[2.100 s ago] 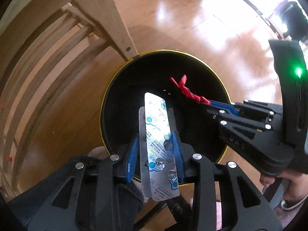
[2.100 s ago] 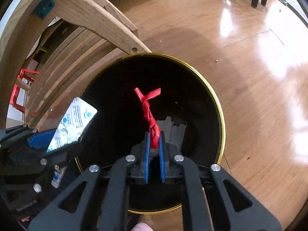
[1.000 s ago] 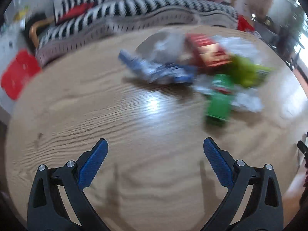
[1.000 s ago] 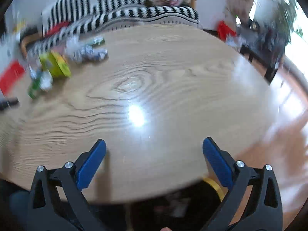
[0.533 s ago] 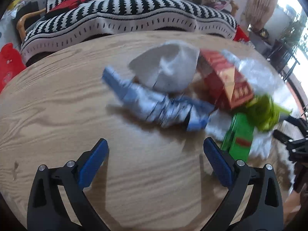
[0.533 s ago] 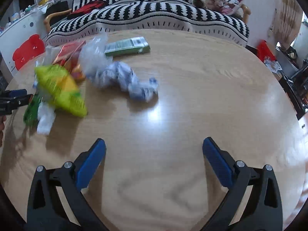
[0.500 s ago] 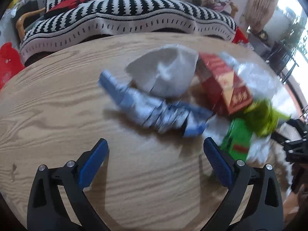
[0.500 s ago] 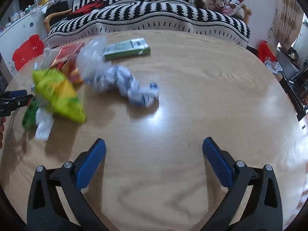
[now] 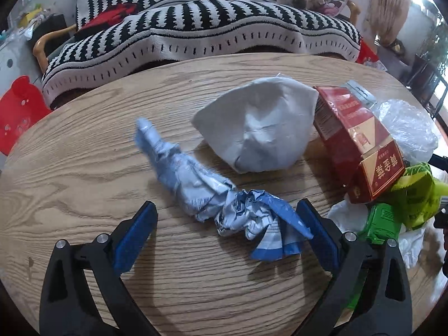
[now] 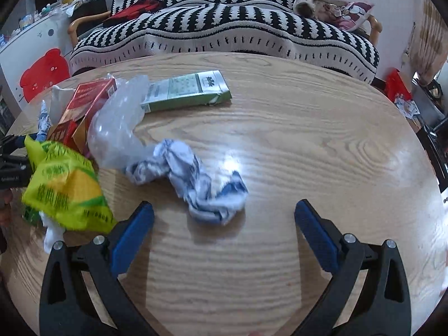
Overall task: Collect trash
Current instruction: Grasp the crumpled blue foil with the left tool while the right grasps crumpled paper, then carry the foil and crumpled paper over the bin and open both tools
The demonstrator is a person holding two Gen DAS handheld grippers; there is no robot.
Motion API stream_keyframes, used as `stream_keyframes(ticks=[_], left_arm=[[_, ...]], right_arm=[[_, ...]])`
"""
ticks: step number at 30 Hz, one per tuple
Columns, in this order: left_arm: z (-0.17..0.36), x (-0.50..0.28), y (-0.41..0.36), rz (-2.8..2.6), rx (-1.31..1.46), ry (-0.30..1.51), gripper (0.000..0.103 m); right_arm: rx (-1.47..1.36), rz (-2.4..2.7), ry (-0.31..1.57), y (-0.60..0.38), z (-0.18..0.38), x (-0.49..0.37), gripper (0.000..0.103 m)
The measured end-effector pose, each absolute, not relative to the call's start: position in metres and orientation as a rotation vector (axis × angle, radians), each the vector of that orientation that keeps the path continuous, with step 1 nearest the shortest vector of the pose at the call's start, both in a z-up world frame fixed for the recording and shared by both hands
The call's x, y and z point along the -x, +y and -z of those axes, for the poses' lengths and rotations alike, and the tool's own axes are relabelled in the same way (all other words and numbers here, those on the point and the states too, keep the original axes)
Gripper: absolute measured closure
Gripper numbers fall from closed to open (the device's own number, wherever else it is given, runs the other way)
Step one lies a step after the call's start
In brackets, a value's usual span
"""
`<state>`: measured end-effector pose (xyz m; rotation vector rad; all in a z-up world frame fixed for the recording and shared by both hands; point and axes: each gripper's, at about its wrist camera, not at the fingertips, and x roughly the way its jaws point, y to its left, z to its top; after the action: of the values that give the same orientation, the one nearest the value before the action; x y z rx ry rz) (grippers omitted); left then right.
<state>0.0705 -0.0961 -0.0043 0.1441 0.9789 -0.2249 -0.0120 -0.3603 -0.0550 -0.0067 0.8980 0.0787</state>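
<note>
Both claws hung spread wide and empty over the round wooden table (image 9: 84,173). The left gripper (image 9: 224,232) framed a twisted blue-and-white wrapper (image 9: 212,196), its far end pointing toward 11 o'clock. A white tissue (image 9: 257,128) lay at 1 o'clock, beside an open red carton (image 9: 355,140) whose contents could not be seen. The right gripper (image 10: 224,232) faced another crumpled wrapper (image 10: 193,179); a green box (image 10: 187,91) lay at 12 o'clock and a yellow-green bag (image 10: 64,187) at 9 o'clock.
</note>
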Motion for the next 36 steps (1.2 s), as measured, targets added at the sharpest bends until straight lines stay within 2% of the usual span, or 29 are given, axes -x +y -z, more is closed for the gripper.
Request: stream_keyframes(ticks=[18, 19, 20, 21, 22, 26, 36], left_arm=[[0.004, -0.069, -0.060, 0.198, -0.127, 1.008, 0.008], [0.002, -0.068, -0.060, 0.202, -0.131, 0.985, 0.022], [0.000, -0.067, -0.061, 0.207, -0.137, 0.966, 0.058], [-0.004, -0.067, -0.062, 0.204, -0.145, 0.956, 0.083], [-0.005, -0.067, -0.060, 0.203, -0.130, 0.966, 0.089], [-0.007, -0.067, -0.055, 0.246, -0.055, 0.998, 0.097], [-0.036, -0.016, -0.071, 0.325, -0.037, 0.942, 0.098]], right_arm=[[0.004, -0.078, 0.899, -0.357, 0.056, 0.007, 0.005], [0.000, -0.070, 0.903, -0.357, 0.056, 0.008, 0.006], [-0.003, -0.069, 0.898, -0.355, 0.054, 0.010, 0.016], [0.005, -0.081, 0.871, -0.352, 0.050, 0.013, 0.032], [0.017, -0.080, 0.866, -0.349, 0.047, 0.014, 0.072], [0.040, -0.040, 0.852, -0.346, 0.047, 0.027, 0.074], [-0.133, 0.067, 0.779, -0.379, 0.039, 0.128, 0.075]])
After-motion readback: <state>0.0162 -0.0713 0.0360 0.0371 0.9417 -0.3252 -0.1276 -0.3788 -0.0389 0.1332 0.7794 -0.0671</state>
